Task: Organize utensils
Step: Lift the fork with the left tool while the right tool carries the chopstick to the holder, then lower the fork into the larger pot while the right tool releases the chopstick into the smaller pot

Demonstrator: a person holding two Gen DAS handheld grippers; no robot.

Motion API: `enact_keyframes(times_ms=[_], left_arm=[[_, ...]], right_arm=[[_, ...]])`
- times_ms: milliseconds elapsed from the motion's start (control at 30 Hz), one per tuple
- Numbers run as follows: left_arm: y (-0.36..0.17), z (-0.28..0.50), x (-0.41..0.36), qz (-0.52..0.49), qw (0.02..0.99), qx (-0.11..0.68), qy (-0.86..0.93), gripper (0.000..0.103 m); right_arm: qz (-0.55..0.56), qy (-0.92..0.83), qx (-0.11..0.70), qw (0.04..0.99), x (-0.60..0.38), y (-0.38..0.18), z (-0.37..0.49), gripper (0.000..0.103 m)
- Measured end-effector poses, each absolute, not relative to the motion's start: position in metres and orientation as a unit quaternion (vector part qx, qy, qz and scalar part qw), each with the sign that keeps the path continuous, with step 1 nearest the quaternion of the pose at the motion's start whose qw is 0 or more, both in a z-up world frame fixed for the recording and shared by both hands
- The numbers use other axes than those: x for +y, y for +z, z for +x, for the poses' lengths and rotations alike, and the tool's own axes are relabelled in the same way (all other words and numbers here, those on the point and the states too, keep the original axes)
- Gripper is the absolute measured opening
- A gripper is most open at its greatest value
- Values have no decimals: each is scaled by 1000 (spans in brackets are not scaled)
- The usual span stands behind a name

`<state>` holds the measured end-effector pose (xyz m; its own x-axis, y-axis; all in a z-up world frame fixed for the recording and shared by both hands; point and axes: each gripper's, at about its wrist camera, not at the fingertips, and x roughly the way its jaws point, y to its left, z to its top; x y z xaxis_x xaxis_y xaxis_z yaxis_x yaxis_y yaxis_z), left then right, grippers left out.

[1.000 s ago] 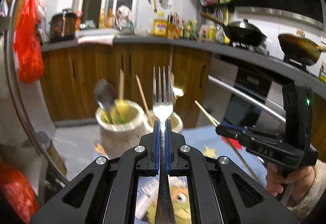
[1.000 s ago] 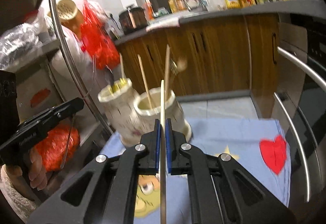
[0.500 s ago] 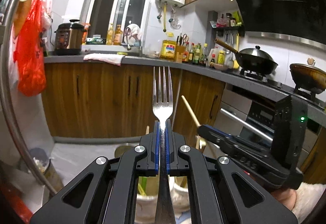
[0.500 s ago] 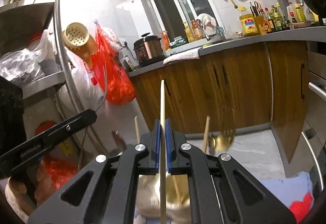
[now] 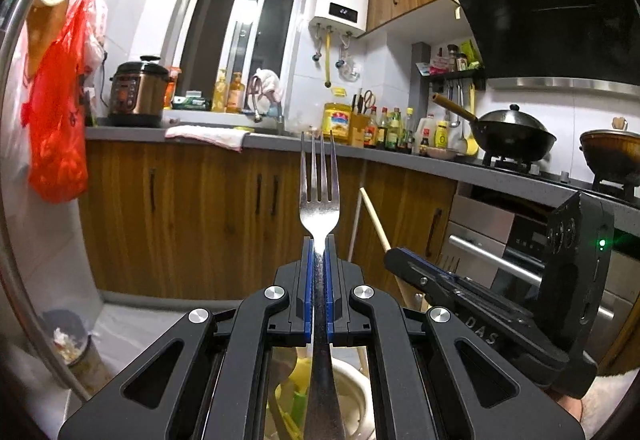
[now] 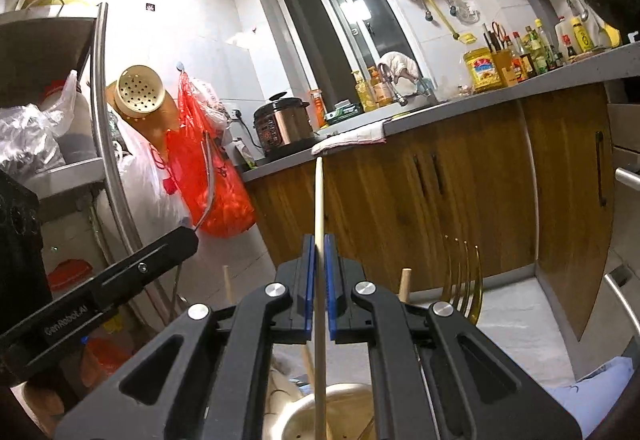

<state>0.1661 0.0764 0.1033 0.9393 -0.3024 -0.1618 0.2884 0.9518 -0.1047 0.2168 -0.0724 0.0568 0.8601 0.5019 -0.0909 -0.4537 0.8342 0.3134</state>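
My left gripper (image 5: 319,240) is shut on a silver fork (image 5: 319,179), tines up, held upright above a cream utensil holder (image 5: 352,396) that holds yellow and green utensils. My right gripper (image 6: 319,238) is shut on a wooden chopstick (image 6: 319,199), upright over a second cream holder (image 6: 332,412). That holder has a gold fork (image 6: 464,276) and wooden sticks (image 6: 405,282) in it. The right gripper (image 5: 404,260) with its chopstick shows in the left wrist view; the left gripper (image 6: 180,240) shows in the right wrist view.
Wooden cabinets (image 5: 200,220) and a grey counter (image 5: 280,137) stand behind. A metal rack (image 6: 100,119) with red bags (image 6: 216,191) is at the left. An oven (image 5: 500,240) is at the right. A blue cloth (image 6: 600,388) lies under the holders.
Both grippers have tilted up and moved over the holders, which have dropped from the middle of the views to the bottom edge. Fork and chopstick stay gripped.
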Motion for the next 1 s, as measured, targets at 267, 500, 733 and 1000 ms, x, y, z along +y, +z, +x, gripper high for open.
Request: enact_keyframes(times_ms=[267,500,733,1000], left_arm=[[89,171,68,-23,985,90,-147,5],[81,176,71,-24,983,105,-145,5],[71,167,72,-9,980,132,-151,5],[55,161,75,1,966,201,-160,5]], right_arm=[[131,238,84,959,-71,47,224,5],[98,240,79,963,-69,42,213,5],[48,261,89,960,-67,34,191,5],[45,288,148,945,-75,18,181,5]])
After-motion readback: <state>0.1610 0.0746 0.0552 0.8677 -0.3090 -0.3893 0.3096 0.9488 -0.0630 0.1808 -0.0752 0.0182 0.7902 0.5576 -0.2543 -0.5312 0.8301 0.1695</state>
